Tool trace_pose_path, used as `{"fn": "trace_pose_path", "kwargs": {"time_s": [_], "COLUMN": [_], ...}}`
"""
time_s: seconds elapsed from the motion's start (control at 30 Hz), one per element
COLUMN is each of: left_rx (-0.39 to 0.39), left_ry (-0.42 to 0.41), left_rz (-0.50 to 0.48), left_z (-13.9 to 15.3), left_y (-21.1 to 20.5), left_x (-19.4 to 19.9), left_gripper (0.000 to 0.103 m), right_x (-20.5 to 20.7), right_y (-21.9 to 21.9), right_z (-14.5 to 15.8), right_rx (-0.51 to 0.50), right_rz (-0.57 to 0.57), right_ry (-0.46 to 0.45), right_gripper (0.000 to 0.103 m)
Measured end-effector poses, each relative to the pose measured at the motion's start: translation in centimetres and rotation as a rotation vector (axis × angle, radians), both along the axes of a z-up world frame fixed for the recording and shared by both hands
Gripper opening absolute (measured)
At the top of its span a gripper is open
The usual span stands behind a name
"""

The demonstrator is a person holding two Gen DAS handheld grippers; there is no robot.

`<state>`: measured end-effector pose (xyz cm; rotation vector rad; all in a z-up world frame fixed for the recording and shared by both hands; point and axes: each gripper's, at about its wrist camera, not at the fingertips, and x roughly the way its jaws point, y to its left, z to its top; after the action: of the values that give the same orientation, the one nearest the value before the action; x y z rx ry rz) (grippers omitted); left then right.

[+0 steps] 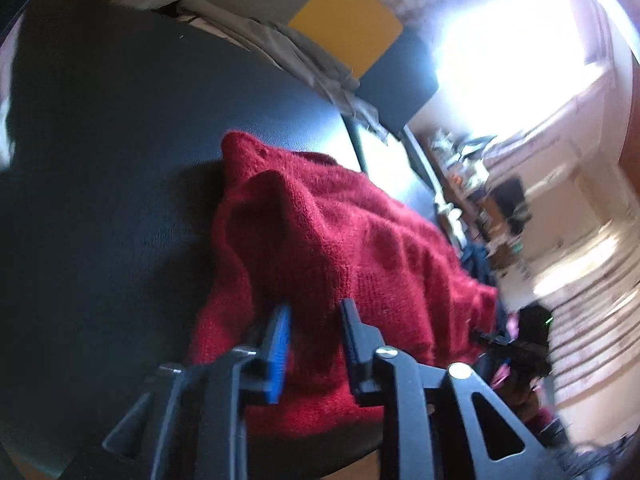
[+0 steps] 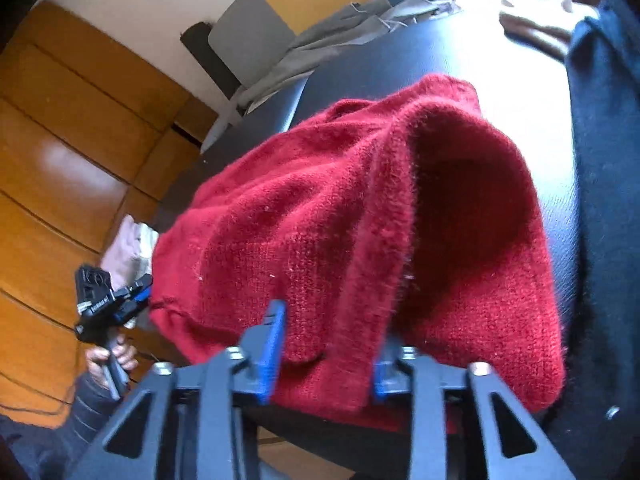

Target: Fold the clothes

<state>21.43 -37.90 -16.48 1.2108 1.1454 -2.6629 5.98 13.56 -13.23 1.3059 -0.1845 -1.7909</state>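
Where red sweater (image 2: 344, 232) overhangs table edge (image 2: 304, 436) (dark top), both claws flank hem.

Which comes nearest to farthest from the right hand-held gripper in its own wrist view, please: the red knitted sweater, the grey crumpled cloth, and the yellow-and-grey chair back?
1. Red knitted sweater, between the fingers.
2. Grey crumpled cloth, at the table's far edge.
3. Yellow-and-grey chair back, behind it.

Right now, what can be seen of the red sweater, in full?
The red sweater is a fuzzy, deep red knit, bunched in loose folds rather than flat, on the dark table. Its near edge hangs between the fingers of the left gripper and of the right gripper; whether either clamps it is unclear.
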Motion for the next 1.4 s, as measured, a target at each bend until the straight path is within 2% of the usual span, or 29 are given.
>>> {"fn": "trace_pose_path", "kwargs": {"time_s": [0.07,0.13,0.2,0.4,0.5,0.6,0.63,0.73,0.8,0.83,0.9,0.97,1.0,1.07,1.13,1.2,1.27,1.4], "left_rx": [-0.029,0.009,0.079,0.236,0.259,0.283,0.296,0.327,0.351,0.323,0.286,0.236,0.180,0.059,-0.059,-0.163,-0.195,-0.204], "left_ry": [-0.016,0.009,0.063,0.229,0.271,0.280,0.277,0.229,0.215,0.185,0.161,0.156,0.144,0.114,0.070,-0.005,-0.041,-0.081], "left_rz": [-0.020,-0.017,-0.012,0.032,0.082,0.152,0.176,0.266,0.268,0.294,0.308,0.317,0.308,0.274,0.226,0.183,0.115,0.030], "left_z": [0.6,1.1,1.7,4.2,5.0,4.7,4.4,2.7,1.8,1.7,1.8,2.3,2.6,3.1,3.2,2.8,2.3,1.2], "left_y": [0.1,-0.5,-1.3,-3.7,-5.4,-7.5,-8.3,-10.6,-11.6,-11.8,-12.3,-12.5,-12.3,-11.6,-10.7,-9.9,-9.2,-8.1], "left_x": [-0.4,-0.5,-0.3,-1.8,-3.9,-5.8,-6.5,-8.3,-9.5,-9.7,-10.0,-9.6,-9.3,-8.8,-8.4,-8.0,-8.2,-8.6], "left_gripper": [0.007,0.005,0.005,0.005,0.005,0.004,0.000,0.000,0.004,0.012,0.015,0.018,0.018,0.020,0.022,0.024,0.027,0.029], "right_x": [-0.1,-0.2,-0.4,-2.2,-4.4,-7.2,-8.3,-12.0,-14.1,-14.9,-15.8,-15.8,-15.5,-14.3,-12.6,-10.7,-8.9,-5.2], "right_y": [0.1,0.3,0.6,1.0,0.9,-0.5,-1.0,-1.8,-1.9,-2.3,-2.7,-2.7,-2.4,-1.8,-1.1,-1.1,-1.5,-3.0], "right_z": [0.4,1.0,1.8,5.9,7.2,7.8,7.6,6.7,5.8,5.3,4.4,4.1,4.4,5.1,5.9,6.1,5.9,4.2], "right_rx": [0.022,0.028,0.023,-0.096,-0.149,-0.172,-0.173,-0.162,-0.132,-0.106,-0.040,-0.039,-0.048,-0.055,-0.057,-0.052,-0.035,0.004], "right_rz": [0.007,0.022,0.029,0.032,0.013,-0.027,-0.050,-0.124,-0.168,-0.191,-0.214,-0.212,-0.207,-0.196,-0.171,-0.135,-0.104,-0.061], "right_ry": [0.013,0.032,0.048,0.089,0.099,0.107,0.103,0.084,0.069,0.057,0.069,0.075,0.086,0.122,0.156,0.171,0.193,0.194], "right_gripper": [0.030,0.028,0.028,0.028,0.028,0.028,0.028,0.028,0.028,0.028,0.030,0.032,0.036,0.059,0.068,0.072,0.079,0.084]}}
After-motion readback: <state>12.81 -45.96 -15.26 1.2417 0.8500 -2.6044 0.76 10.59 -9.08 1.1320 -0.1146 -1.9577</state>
